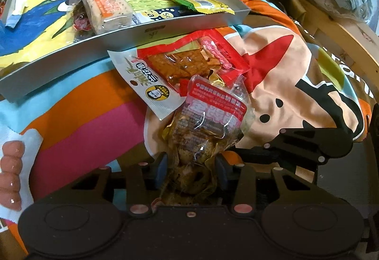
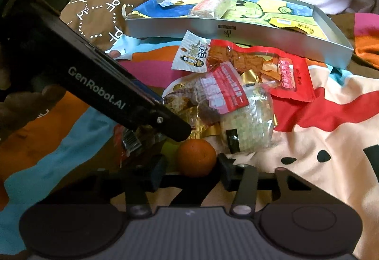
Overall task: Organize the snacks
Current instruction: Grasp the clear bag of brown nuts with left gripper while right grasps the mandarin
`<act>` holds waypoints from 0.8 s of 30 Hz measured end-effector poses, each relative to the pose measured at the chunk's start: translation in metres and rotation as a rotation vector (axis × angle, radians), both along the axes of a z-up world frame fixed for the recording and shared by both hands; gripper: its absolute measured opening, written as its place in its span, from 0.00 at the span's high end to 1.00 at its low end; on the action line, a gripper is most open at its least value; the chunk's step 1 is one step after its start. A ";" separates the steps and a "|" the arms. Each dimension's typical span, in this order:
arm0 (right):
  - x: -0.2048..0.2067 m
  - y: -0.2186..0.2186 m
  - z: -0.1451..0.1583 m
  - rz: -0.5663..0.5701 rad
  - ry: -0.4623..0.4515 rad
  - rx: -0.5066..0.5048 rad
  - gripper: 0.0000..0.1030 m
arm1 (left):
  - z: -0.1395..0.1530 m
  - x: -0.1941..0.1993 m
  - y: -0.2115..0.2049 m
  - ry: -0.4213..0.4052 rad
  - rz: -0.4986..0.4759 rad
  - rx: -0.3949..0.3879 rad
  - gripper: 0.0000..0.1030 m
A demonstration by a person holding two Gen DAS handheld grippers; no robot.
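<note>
Because the tray (image 1: 132, 33) takes the sorted snacks, we clamp our left gripper (image 1: 190, 168) on the clear meat packet (image 1: 208, 122) and close our right gripper (image 2: 191, 168) around the orange (image 2: 196, 157), both near it on the blanket (image 2: 319, 132).

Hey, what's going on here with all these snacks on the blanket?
A person with a handheld gripper in each hand is sorting snacks into a shallow silver tray on a colourful blanket. The left gripper is shut on a clear packet of brownish food from the loose pile. The right gripper has its fingers on either side of a small orange. A seeded cracker bar and a yellow-green packet already lie in the tray; a red packet is still outside.
</note>
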State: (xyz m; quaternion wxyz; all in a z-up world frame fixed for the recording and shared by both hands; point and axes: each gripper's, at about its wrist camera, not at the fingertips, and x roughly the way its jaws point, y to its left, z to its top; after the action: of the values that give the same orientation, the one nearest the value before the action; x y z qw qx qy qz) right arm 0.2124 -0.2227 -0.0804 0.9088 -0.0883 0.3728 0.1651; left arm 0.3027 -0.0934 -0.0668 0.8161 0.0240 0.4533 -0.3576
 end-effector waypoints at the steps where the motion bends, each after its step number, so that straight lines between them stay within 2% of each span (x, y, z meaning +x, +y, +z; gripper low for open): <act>1: 0.000 0.001 0.000 0.001 -0.003 -0.004 0.60 | 0.001 -0.001 0.000 -0.004 0.001 0.004 0.58; 10: -0.009 0.011 0.000 0.038 -0.039 -0.056 0.62 | 0.008 -0.016 0.007 -0.011 0.030 0.029 0.59; 16: -0.021 0.020 0.003 0.084 -0.085 -0.112 0.62 | 0.016 -0.026 0.017 -0.014 0.085 0.039 0.60; 24: -0.036 0.029 0.014 0.106 -0.198 -0.150 0.62 | 0.042 -0.045 0.030 -0.074 0.169 0.051 0.60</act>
State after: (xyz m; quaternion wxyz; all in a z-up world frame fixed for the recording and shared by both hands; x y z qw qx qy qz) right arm 0.1763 -0.1932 -0.0665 0.9221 -0.1913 0.2873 0.1749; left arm 0.2574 -0.0633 -0.0251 0.8587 0.0197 0.4324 -0.2744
